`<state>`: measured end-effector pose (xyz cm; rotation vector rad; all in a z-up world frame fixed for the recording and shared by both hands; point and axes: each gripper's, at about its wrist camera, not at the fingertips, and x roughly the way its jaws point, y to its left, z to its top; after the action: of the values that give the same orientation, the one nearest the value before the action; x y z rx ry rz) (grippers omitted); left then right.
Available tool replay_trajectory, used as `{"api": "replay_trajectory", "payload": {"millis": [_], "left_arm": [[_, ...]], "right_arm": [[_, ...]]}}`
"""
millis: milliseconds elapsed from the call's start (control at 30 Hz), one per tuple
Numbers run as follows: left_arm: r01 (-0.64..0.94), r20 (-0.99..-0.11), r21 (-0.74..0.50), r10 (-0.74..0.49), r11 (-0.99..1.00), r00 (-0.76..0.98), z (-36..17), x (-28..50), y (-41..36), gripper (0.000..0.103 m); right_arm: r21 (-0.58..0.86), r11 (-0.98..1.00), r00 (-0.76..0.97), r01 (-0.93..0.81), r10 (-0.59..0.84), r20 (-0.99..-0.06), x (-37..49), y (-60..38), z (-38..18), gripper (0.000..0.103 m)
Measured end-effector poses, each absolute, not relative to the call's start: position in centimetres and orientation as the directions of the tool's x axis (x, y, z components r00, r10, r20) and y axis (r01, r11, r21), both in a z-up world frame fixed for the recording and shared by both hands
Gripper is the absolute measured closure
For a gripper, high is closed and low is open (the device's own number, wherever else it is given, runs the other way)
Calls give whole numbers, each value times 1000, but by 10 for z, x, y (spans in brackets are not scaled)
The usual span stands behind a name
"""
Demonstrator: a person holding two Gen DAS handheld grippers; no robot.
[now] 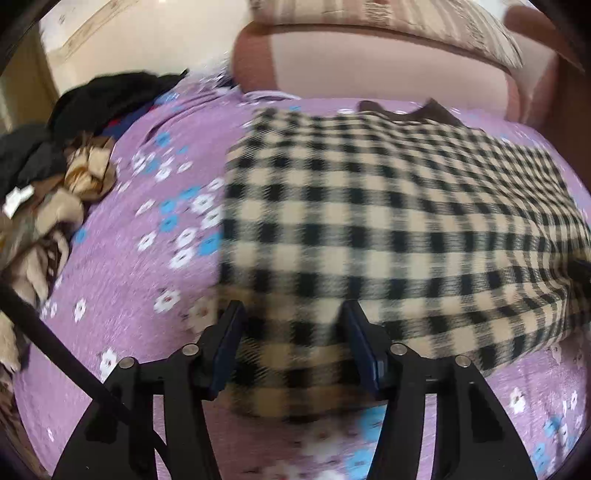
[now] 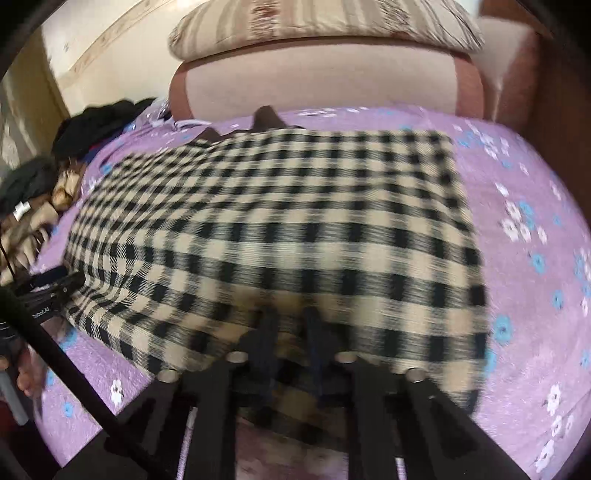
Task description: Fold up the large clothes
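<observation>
One large checked garment (image 1: pixel 388 206), beige and black, was spread flat across a bed covered by a purple sheet (image 1: pixel 122 258) printed with white and blue flowers. A dark brown collar (image 1: pixel 436 110) was seen at the garment's far end, toward a pink upholstered headboard (image 1: pixel 369 62), on which a striped pillow (image 1: pixel 388 22) was propped. A heap of other clothes (image 1: pixel 62 155), black, grey and tan, was piled at the left edge of the bed, well apart from the checked garment.

The left hand-held gripper (image 1: pixel 293 314) was held over the garment's near left corner, its two fingers (image 1: pixel 231 332) standing apart, released, with the checked cloth lying between and beneath them; no pinch on the fabric could be made out. In the right wrist view this same tool was seen at the garment's left edge, just beside the cloth.

The right hand-held gripper (image 2: pixel 290 321) was placed at the near hem, closer to the garment's right side. Its fingers (image 2: pixel 266 332) were drawn close together, clenched, and the hem appeared bunched and raised around them, so the checked fabric was taken to be grasped, though motion blur left the exact contact unclear. Part of a person's hand (image 2: pixel 27 373) was visible at the lower left of the right wrist view, beside a dark cable (image 2: pixel 74 369).
</observation>
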<state>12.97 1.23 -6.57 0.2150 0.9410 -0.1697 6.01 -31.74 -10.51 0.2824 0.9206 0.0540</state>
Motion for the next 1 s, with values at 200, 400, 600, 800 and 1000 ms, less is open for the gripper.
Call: {"api": "replay_trajectory", "payload": {"millis": [200,400,600,800,1000], "left_arm": [[132,-800,176,63,976,597,-67,131,50,40],[-12,-815,187,162,982,556,-70,138,98,41],[-96,-829,84,123,992,546,-59,139,131,41],[-59,-803,54,79,997,591,-41,136,105,41],[27,-767,96,57,995,639,-30,142,65,41]], "right_arm": [[226,970,623,96,118,-773,44,-337,-100,101],[173,950,581,258,-9,-814,30,-382,-109,99],[174,890,552,422,-99,-828,11,-425,-114,84],[191,902,629,388,-107,-770,13,-410,-89,79],[142,959,697,246,-73,-713,32,-351,-65,77]]}}
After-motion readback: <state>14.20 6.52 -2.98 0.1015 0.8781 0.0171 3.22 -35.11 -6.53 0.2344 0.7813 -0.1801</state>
